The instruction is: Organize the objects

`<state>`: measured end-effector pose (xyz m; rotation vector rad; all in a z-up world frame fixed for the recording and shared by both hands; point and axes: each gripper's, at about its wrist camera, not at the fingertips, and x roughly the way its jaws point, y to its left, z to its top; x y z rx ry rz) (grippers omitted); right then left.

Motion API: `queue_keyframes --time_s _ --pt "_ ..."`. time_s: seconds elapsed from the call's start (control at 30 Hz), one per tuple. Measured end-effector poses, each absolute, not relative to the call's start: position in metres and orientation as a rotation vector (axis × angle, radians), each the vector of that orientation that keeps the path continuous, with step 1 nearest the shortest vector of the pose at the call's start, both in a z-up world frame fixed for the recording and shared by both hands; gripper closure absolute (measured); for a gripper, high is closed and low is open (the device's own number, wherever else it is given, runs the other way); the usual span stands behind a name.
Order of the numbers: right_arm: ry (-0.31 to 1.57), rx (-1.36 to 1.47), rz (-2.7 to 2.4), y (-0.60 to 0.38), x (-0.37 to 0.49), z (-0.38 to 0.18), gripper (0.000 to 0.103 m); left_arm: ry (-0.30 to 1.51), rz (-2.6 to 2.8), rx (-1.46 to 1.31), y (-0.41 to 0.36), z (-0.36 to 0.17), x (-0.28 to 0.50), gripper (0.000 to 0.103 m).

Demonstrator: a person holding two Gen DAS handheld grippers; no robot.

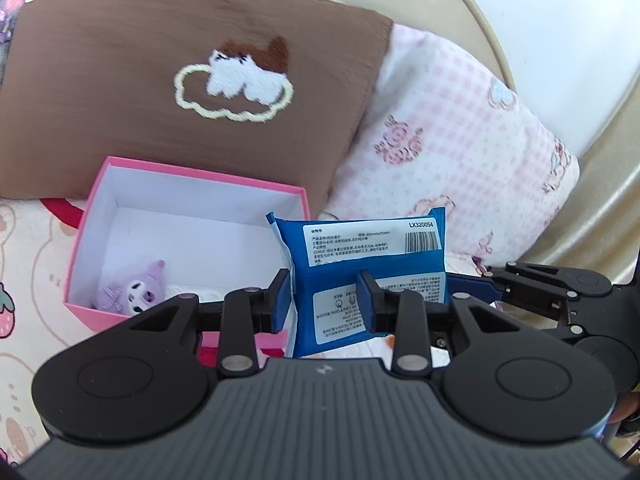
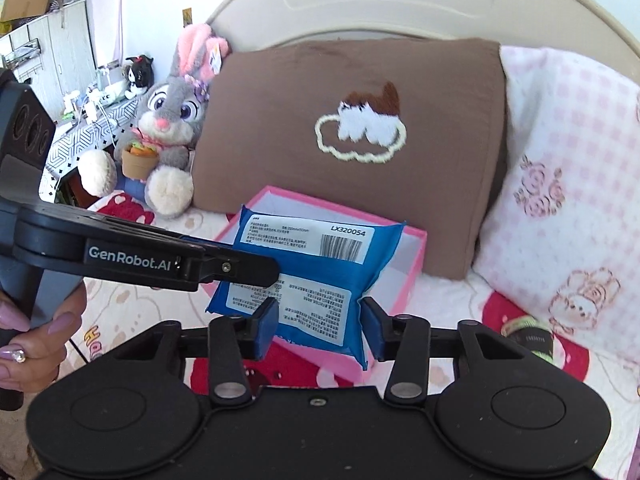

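Blue packet [image 2: 316, 276] clamped between both claws, above pink box [image 2: 412, 268] rim.

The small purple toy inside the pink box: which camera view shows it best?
The left wrist view. It looks down into the open pink box, so the purple toy shows on the white floor at the near corner. In the right wrist view the blue packet covers the box interior, and the toy is hidden.

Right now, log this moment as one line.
left gripper: shut on blue wipes pack | right gripper: also gripping | pink box: open, purple toy inside
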<state>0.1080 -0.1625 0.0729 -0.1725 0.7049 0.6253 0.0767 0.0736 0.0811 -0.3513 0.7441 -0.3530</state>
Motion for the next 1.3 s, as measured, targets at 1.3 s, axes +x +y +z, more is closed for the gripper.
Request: queue_keyframes --time_s 1.3 --pt "1.066 -0.215 0.502 -0.089 0.232 -0.051 0.070 0.995 -0.304 -0.536 0.114 -0.064 0.203 0.070"
